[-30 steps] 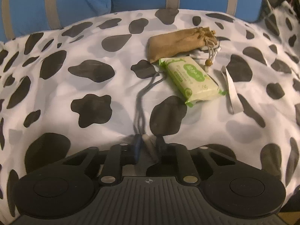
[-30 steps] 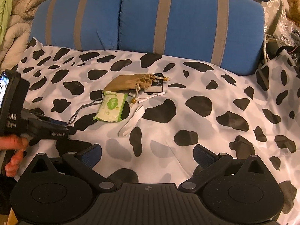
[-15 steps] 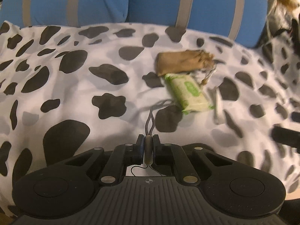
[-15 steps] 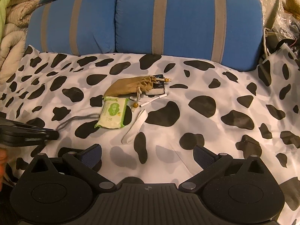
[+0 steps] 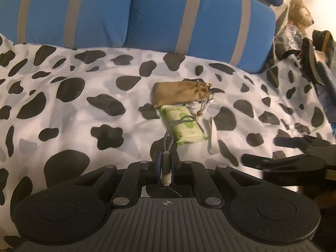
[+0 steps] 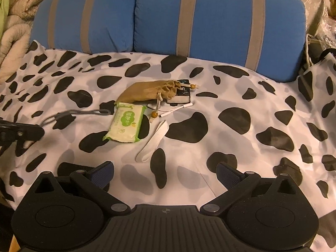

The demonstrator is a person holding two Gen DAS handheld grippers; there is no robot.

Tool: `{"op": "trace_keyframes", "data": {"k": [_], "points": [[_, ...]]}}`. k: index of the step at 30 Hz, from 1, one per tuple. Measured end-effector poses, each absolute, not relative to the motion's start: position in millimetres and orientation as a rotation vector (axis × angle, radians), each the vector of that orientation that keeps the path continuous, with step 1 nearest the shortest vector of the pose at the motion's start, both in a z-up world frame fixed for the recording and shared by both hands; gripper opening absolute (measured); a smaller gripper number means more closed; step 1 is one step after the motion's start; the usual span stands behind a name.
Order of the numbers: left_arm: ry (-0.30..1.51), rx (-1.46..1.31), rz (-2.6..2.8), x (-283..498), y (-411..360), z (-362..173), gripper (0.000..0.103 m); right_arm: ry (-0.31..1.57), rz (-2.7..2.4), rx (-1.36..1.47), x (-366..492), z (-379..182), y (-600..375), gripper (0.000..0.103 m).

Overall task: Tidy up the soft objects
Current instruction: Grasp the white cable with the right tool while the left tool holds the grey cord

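The left gripper (image 5: 166, 169) is clamped on the thick end piece of a grey cord (image 5: 171, 135), its jaws nearly together with the cord's plastic tip poking out below them. The loop of the cord trails away from the jaws toward the pack of wipes (image 5: 181, 127); in the right wrist view its far end (image 6: 84, 113) lies on the spotted sheet (image 6: 231, 163) just beside the pack (image 6: 126, 124), though whether it touches the wrapper is hard to tell. The right gripper (image 6: 164, 173) is spread wide over bare sheet with nothing between its fingers.

Behind the wipes lies a tan drawstring pouch (image 6: 147, 91) with a small dark box (image 6: 182, 96) at its mouth, a thin white cable (image 6: 176, 109) in front of it, and a flat white strap (image 6: 153, 141) nearer the camera.

The main risk is the cord dragging the wipes pack, or snagging the pouch strings and beads, if its loop catches as it is lifted. The grip is on a narrow, smooth piece, so a sideways tug could let it slip out. The right gripper, reaching in for the strap, could also bump the pack
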State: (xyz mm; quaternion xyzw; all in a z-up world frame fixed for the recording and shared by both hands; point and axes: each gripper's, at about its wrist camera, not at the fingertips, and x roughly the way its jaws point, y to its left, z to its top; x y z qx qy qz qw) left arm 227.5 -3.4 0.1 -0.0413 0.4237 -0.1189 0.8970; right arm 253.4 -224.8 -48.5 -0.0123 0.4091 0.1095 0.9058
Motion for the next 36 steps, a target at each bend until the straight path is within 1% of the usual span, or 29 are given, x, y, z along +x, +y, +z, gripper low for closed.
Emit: {"op": "trace_keyframes", "data": {"k": [3, 5, 6, 8, 11, 13, 17, 18, 20, 21, 23, 25, 26, 27, 36], "points": [[0.877, -0.099, -0.244, 228.4, -0.1, 0.7, 0.009, 0.847, 0.235, -0.02, 265.3, -54.5, -219.6, 0.102], [0.879, -0.109, -0.241, 229.1, 3.6, 1.0, 0.009, 0.854, 0.245, -0.023, 274.5, -59.2, -214.1, 0.098], [0.881, -0.113, -0.237, 229.9, 5.6, 0.9, 0.009, 0.859, 0.252, -0.027, 279.0, -61.4, -210.8, 0.095], [0.883, -0.12, -0.234, 230.5, 9.1, 1.7, 0.009, 0.868, 0.262, -0.045, 287.1, -66.5, -204.1, 0.092], [0.886, -0.127, -0.228, 231.1, 13.6, 2.6, 0.009, 0.893, 0.277, -0.079, 299.9, -76.1, -193.7, 0.082], [0.888, -0.132, -0.232, 231.4, 15.7, 3.2, 0.009, 0.926, 0.269, -0.089, 309.1, -84.0, -188.6, 0.071], [0.888, -0.139, -0.237, 231.5, 18.8, 4.4, 0.009, 0.961, 0.253, -0.097, 320.0, -96.1, -182.5, 0.062], [0.888, -0.142, -0.238, 231.7, 19.6, 4.8, 0.009, 0.968, 0.246, -0.102, 321.9, -98.6, -180.9, 0.058], [0.887, -0.146, -0.239, 231.7, 19.8, 5.3, 0.009, 0.961, 0.238, -0.105, 322.9, -100.9, -177.7, 0.058], [0.886, -0.147, -0.241, 231.5, 19.8, 5.7, 0.009, 0.955, 0.241, -0.116, 323.0, -100.7, -175.7, 0.056], [0.886, -0.148, -0.244, 231.4, 19.3, 5.5, 0.009, 0.951, 0.257, -0.126, 323.1, -100.2, -172.3, 0.046], [0.89, -0.145, -0.247, 231.3, 18.6, 4.7, 0.009, 0.956, 0.275, -0.127, 322.2, -99.9, -169.4, 0.027], [0.892, -0.145, -0.247, 231.5, 18.3, 4.3, 0.009, 0.958, 0.273, -0.135, 321.2, -99.7, -168.2, 0.022], [0.893, -0.145, -0.248, 231.2, 18.3, 3.9, 0.009, 0.961, 0.27, -0.138, 321.3, -99.2, -167.9, 0.016], [0.891, -0.142, -0.243, 231.7, 19.8, 2.6, 0.009, 0.983, 0.249, -0.075, 317.3, -94.4, -185.6, 0.014]]}}
